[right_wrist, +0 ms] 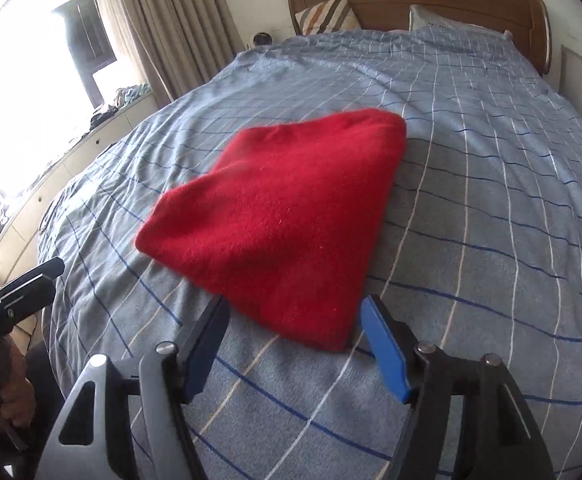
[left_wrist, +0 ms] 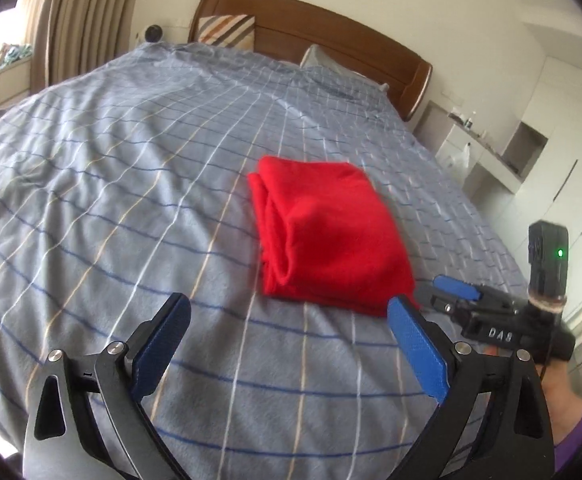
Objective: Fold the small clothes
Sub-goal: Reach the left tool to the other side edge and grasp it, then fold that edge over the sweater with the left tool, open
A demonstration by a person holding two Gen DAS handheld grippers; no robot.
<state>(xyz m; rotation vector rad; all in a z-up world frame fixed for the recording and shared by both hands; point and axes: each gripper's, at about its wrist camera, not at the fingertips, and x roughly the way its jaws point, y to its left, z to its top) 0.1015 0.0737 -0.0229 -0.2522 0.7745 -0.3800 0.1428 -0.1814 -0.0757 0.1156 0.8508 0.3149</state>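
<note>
Across the checked bedspread (left_wrist: pixel 111 200) lies the folded red garment (right_wrist: pixel 283 216); left gripper (left_wrist: pixel 287 320) and right gripper (right_wrist: pixel 295 320) both gape empty. A careless brush could undo the folds.

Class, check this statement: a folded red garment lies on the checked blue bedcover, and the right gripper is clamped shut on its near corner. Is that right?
Not quite. The folded red garment does lie on the checked blue bedcover, but the right gripper is not clamped on it: in the right wrist view its jaws stand open, the near corner between them and the pads clear of the cloth.
</note>
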